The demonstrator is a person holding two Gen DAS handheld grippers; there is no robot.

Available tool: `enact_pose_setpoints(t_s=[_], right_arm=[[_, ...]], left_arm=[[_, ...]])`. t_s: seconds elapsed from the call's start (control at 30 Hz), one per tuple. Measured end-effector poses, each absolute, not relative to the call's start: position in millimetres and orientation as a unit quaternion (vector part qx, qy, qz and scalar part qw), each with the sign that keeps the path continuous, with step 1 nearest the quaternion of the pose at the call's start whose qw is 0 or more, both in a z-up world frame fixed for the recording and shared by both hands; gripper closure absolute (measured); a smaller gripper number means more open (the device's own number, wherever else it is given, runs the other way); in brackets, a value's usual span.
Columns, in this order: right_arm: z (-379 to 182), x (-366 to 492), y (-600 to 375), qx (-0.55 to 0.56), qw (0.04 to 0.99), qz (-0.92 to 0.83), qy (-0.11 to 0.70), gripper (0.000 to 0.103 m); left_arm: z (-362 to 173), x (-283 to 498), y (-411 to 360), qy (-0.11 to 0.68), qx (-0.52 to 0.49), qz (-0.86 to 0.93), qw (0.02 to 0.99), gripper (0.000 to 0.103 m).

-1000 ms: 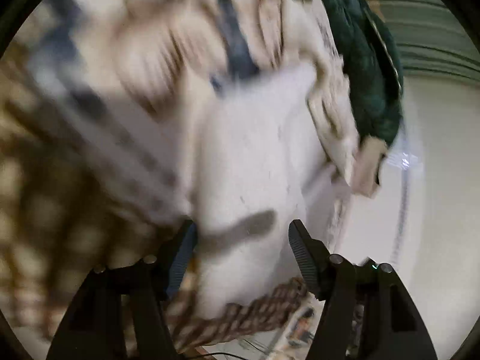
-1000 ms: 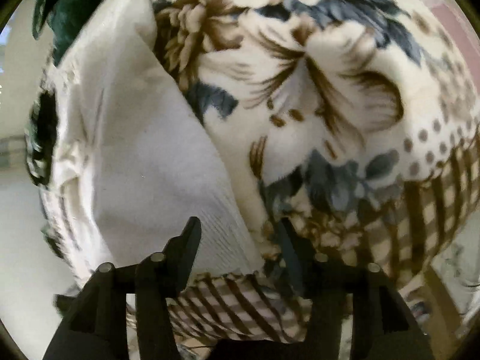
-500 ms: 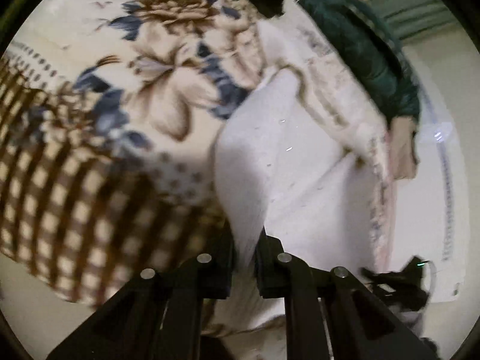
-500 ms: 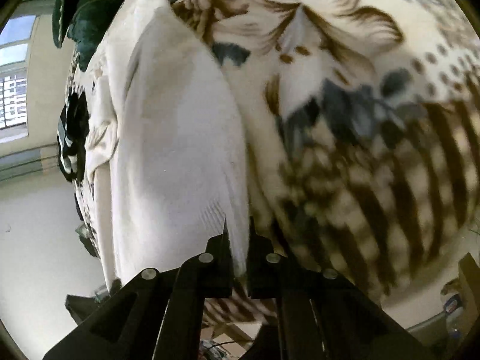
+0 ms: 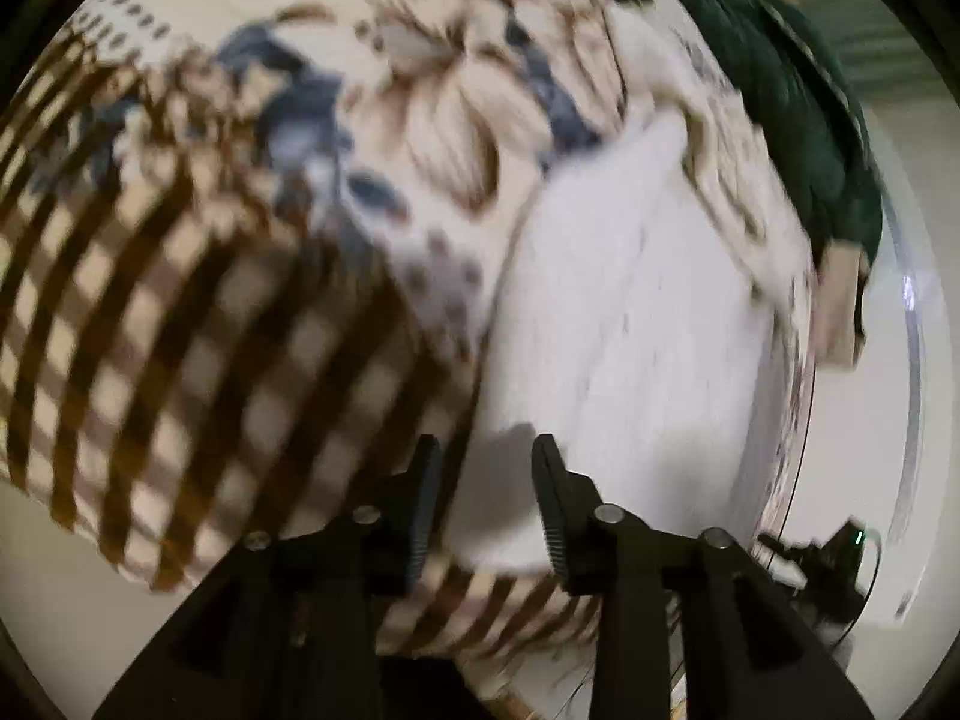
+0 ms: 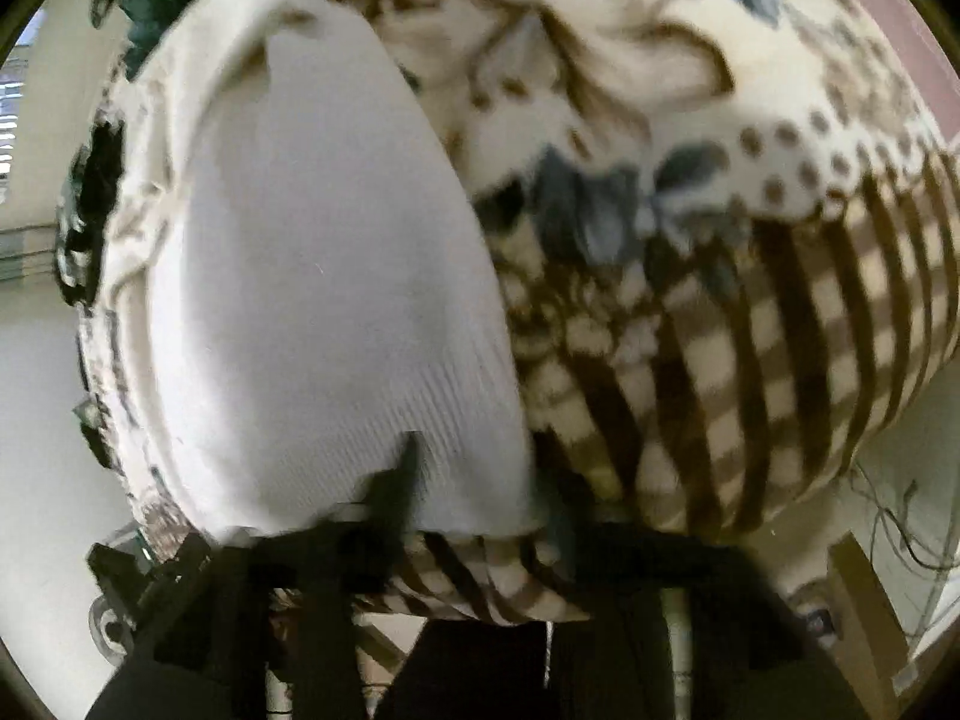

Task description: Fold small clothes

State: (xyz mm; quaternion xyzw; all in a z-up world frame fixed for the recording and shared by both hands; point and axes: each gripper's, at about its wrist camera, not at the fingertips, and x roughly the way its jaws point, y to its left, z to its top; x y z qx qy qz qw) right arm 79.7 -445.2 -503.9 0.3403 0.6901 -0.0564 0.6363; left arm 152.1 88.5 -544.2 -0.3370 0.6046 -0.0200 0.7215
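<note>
Both tools released: left tool (image 5: 483, 498) and right tool (image 6: 480, 480) had just reopened over white garment (image 6: 324, 276) near edge. Risk I noted: fold springing back on floral blanket (image 5: 240, 276).

A home bedroom, going by the plush floral blanket (image 5: 420, 120) and window blinds (image 6: 12, 120).

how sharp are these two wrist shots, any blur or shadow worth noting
Left wrist view: motion blur smears the floral blanket and the white garment, while the left claw stays fairly crisp and throws a soft shadow on the garment. Right wrist view: the garment's ribbed hem reads clearly, but the right claw is smeared dark; both views bulge from fisheye distortion.
</note>
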Motion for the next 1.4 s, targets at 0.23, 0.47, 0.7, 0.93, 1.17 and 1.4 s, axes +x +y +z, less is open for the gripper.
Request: enact_pose_setpoints(t_s=[0.23, 0.47, 0.7, 0.93, 1.17, 1.4], right_arm=[[-538.9, 97.6, -447.3, 0.388, 0.596, -0.059, 0.701, 0.077], [-534.5, 83.0, -446.3, 0.376, 0.607, -0.067, 0.697, 0.091], [-546.7, 97.7, -439.2, 0.349, 0.59, -0.086, 0.723, 0.09], [-545.8, 100.3, -428.7, 0.331, 0.598, -0.106, 0.722, 0.088], [-543.5, 103.5, -420.6, 0.35, 0.587, -0.11, 0.722, 0.083], [-543.5, 97.3, -435.4, 0.387, 0.583, -0.092, 0.708, 0.064]], left_arm=[[-541.4, 248.1, 94.7, 0.557, -0.36, -0.046, 0.747, 0.051], [-574.9, 362.4, 86.7, 0.574, -0.354, -0.108, 0.73, 0.051], [-563.8, 394.5, 49.8, 0.571, -0.245, -0.148, 0.77, 0.097], [-548.4, 405.8, 104.9, 0.567, -0.153, -0.083, 0.805, 0.097], [-548.9, 386.0, 111.3, 0.613, -0.179, -0.139, 0.757, 0.084], [-571.2, 236.7, 111.0, 0.665, -0.316, -0.181, 0.652, 0.078]])
